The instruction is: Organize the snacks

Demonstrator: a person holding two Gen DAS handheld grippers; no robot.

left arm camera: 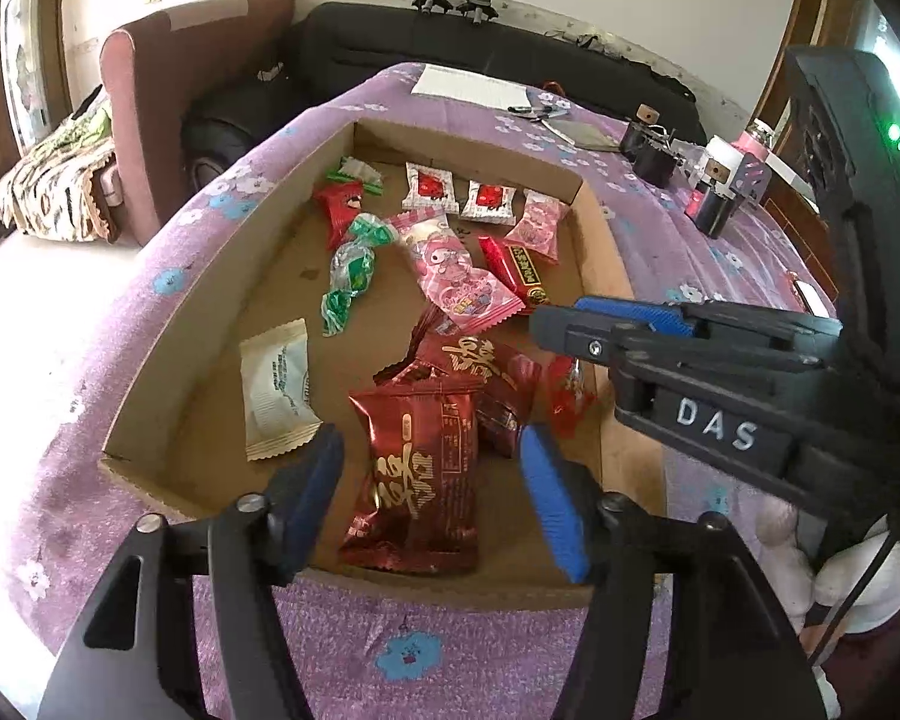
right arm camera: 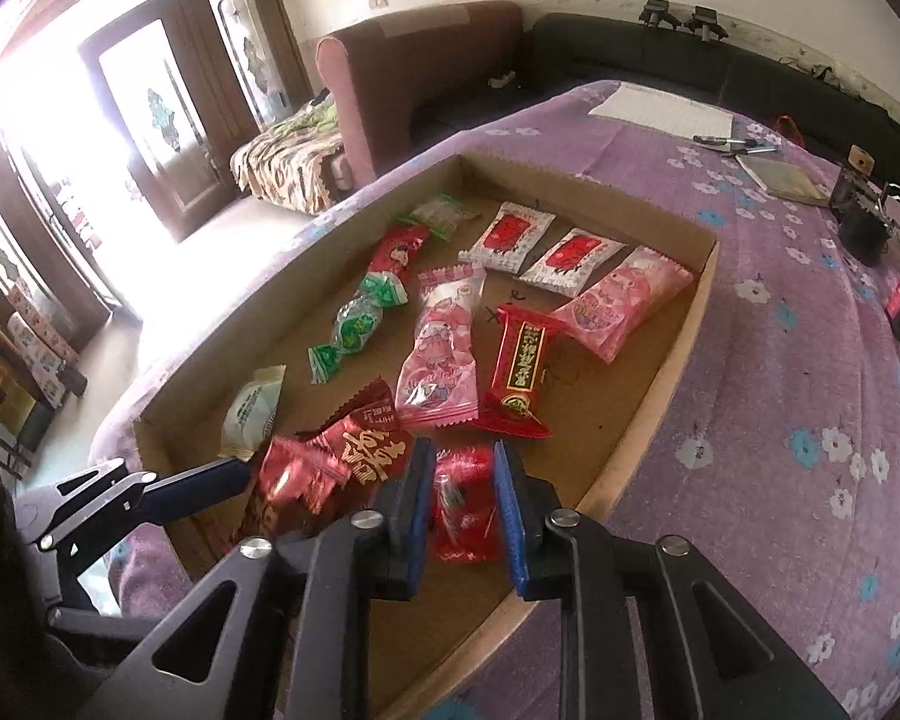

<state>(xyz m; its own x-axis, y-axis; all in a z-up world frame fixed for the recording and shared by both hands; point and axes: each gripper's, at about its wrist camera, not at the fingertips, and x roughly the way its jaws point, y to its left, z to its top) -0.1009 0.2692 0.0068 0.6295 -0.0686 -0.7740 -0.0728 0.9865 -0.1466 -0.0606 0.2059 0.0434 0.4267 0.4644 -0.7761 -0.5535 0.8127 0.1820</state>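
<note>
Left gripper [left arm camera: 432, 501]: jaws wide apart, straddling the dark red packet [left arm camera: 417, 480] at 6 o'clock in the tray.
Right gripper [right arm camera: 462, 510]: jaws narrowed around a small red candy [right arm camera: 465, 498]; actual grip cannot be told.
Tray [left arm camera: 168, 360]: cardboard, on purple flowered cloth [left arm camera: 90, 360].
Other snacks: pink packets [right arm camera: 441, 354] centre, green candy [right arm camera: 357, 327] toward 10 o'clock.
</note>
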